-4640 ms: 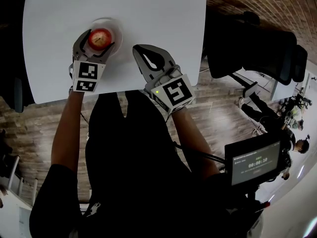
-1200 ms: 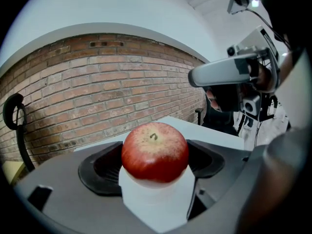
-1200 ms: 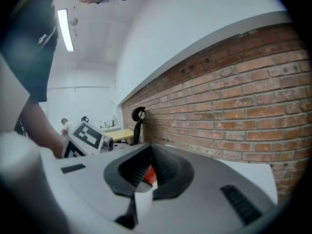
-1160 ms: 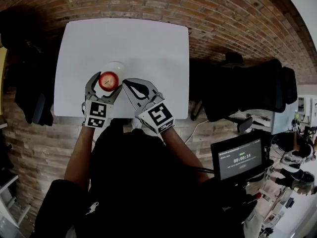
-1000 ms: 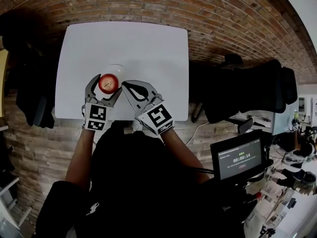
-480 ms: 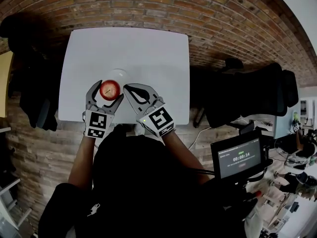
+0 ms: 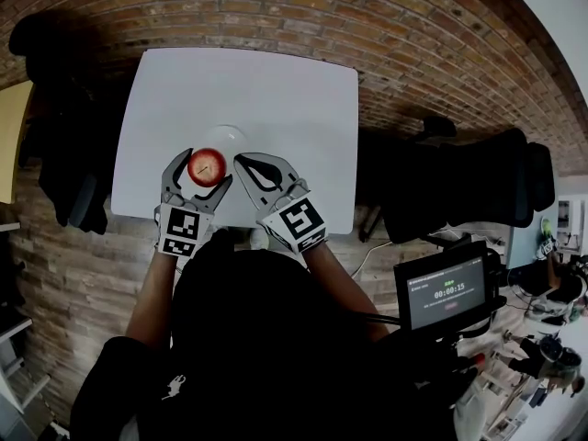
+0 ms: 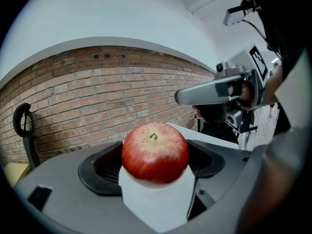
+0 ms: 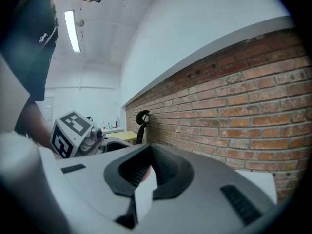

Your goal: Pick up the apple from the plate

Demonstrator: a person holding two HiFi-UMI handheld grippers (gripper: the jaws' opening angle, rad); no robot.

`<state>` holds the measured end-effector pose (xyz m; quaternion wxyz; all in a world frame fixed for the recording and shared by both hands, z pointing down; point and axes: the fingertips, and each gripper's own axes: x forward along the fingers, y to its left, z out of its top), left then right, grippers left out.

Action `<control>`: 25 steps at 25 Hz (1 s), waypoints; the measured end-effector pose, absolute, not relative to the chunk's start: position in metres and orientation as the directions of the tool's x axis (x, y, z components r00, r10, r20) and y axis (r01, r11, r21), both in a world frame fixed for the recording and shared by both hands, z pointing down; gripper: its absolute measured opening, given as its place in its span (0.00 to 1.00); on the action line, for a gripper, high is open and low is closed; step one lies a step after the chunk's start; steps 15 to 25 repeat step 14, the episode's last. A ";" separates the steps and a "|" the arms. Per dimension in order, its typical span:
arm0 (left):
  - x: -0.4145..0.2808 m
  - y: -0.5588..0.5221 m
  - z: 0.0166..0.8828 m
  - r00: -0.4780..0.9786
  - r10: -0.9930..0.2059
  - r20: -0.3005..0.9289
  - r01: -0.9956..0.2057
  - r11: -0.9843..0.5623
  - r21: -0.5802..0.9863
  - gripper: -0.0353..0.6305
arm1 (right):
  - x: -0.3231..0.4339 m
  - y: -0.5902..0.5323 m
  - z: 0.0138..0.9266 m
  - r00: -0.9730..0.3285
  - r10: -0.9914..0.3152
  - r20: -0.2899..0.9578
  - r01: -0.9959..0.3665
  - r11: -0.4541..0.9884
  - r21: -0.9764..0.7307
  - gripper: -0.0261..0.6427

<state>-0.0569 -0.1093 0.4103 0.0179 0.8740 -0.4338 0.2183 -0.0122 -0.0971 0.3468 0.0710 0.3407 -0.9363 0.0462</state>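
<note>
The white desk (image 7: 276, 90) fills the far part of the head view, with brick floor around it. Over its near edge are both tools. The left hand-held gripper (image 7: 202, 167) has its jaws spread about as wide as the fruit and closed against its two sides. The right hand-held gripper (image 7: 241, 162), just to the right, has its jaws together at the tips and holds nothing. The plate (image 7: 234, 134) sits near the middle of the desk, slightly left. The apple (image 7: 207, 165) is in the left jaws, stem up, over the plate's near-left rim, and seems to be raised off it, though its height cannot be read for certain. The grasp looks made and the lift seems under way. The next move calls for a steady squeeze and a level rise, since the round, smooth skin could slip.
</note>
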 end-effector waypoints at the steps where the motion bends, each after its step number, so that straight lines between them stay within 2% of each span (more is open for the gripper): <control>1: -0.057 -0.109 0.411 0.529 -0.750 0.397 -0.766 -0.623 -0.156 0.66 | -0.012 -0.097 0.348 -0.759 -0.629 0.170 -0.643 0.765 -0.037 0.04; 25: -0.062 -0.115 0.419 0.544 -0.730 0.414 -0.758 -0.640 -0.131 0.66 | -0.017 -0.109 0.347 -0.750 -0.640 0.167 -0.653 0.756 -0.039 0.04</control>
